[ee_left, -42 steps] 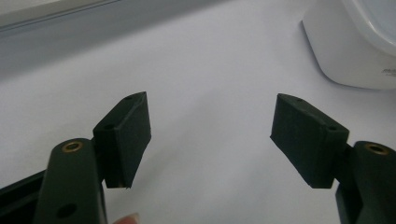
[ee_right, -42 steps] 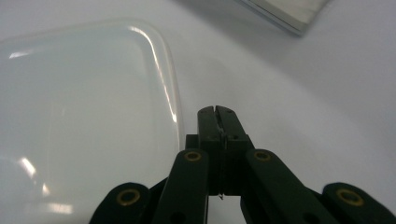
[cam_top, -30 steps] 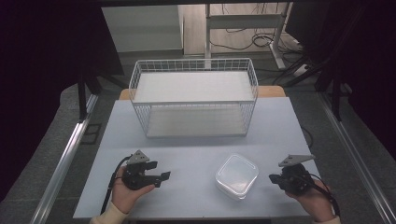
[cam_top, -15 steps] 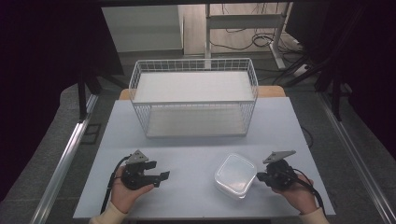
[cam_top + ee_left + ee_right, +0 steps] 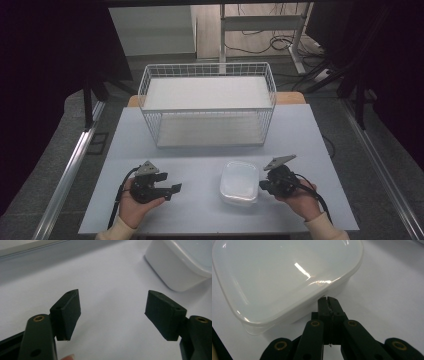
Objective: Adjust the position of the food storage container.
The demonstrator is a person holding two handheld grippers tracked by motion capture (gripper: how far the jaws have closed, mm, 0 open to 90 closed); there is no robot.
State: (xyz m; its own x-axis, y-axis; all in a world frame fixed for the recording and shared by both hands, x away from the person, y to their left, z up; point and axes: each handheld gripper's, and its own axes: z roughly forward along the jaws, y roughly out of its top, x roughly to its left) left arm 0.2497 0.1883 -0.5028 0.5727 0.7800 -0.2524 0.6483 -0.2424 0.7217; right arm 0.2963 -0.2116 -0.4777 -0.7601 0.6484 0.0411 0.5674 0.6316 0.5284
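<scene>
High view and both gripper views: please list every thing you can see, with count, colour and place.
Table: one, pale grey, centre of the high view.
Basket: one, white wire, far middle of the table.
Box: one, translucent white, lidded, near side, right of centre.
Cables: several, dark, on the floor beyond the table.
Left gripper: one, black, open, near left, held in the left hand.
Right gripper: one, black, shut, tips at the box's edge, held in the right hand.

Lab — bare table (image 5: 150,150), floor cables (image 5: 260,42).
</scene>
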